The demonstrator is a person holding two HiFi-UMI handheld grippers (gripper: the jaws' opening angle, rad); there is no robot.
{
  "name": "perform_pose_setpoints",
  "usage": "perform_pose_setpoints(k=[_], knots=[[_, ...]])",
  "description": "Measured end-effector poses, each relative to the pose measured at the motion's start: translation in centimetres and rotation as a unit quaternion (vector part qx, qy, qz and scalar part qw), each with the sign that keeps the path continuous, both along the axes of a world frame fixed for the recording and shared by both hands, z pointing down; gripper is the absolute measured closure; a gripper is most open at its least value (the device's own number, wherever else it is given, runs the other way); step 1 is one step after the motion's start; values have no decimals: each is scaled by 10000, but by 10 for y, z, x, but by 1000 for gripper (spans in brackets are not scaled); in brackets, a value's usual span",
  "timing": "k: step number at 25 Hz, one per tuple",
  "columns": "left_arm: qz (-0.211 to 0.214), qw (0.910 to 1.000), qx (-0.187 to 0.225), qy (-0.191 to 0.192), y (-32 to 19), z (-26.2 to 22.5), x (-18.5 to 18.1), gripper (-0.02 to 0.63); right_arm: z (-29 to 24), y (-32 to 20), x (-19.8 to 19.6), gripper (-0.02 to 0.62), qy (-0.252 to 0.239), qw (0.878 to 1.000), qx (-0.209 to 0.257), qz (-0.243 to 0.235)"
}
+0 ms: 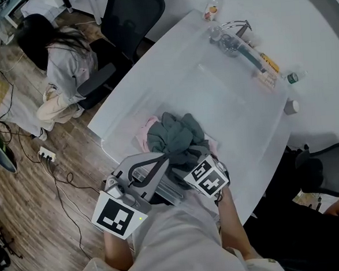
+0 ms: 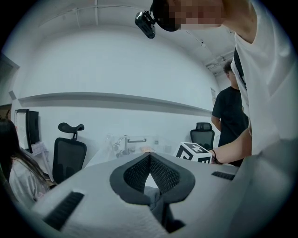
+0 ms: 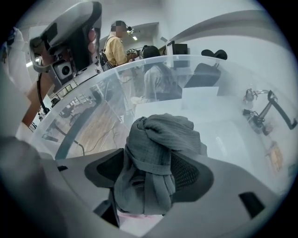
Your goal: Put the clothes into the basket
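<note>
A crumpled grey-green cloth (image 1: 175, 136) lies in the clear basket (image 1: 115, 147) on the white table, on top of a pink cloth (image 1: 147, 128). My right gripper (image 1: 190, 159) points steeply down into the basket. In the right gripper view its jaws (image 3: 151, 162) are shut on a twisted bunch of the grey-green cloth (image 3: 158, 139), with pink fabric (image 3: 139, 218) below. My left gripper (image 1: 162, 157) sits nearly level at the basket's near side. Its fingertips (image 2: 150, 155) meet with nothing between them. Some grey cloth (image 2: 156, 195) shows through the gap nearer the jaws' root.
At the table's far end stand a metal rack (image 1: 235, 37), a small cup (image 1: 211, 10) and bottles (image 1: 293, 78). Office chairs (image 1: 132, 16) flank the table. One person sits by the left chair (image 1: 66, 64), and another stands at the right (image 2: 230, 121). Cables run over the wooden floor.
</note>
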State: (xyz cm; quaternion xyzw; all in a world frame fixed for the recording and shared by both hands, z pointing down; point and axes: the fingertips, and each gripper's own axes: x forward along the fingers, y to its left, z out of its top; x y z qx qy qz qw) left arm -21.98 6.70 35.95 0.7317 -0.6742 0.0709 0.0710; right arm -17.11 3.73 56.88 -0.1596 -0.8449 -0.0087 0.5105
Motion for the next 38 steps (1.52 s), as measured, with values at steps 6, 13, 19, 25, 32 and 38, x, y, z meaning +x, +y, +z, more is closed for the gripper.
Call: perform_pose_setpoints(k=[6,13,19,25,32,38], knots=[[44,10000,17,-67,-2,-3,2,600,-48,-8,-9,355,-1009,9940,-245,347],[149,9998,102,-56,-5,-10,9,600,-138,-24,-14,547,-2892,9503,-796,840],[196,9989,349,238,-2,-23,21,600,-195,-24,4,583,-3885,9065,-1376,917],[372,9980,459,201,-2,-30,33,600,-212,-16,18,591,-4117,8966,-1426,787],[521,9974,426,268,-6,-35,43,600,-224,-15,29,592,-4190,8937,-1360,854],[654,9965,424,299,-8,-30,51,600,-227,-13,36,592,-4273,8898,-1286,960]])
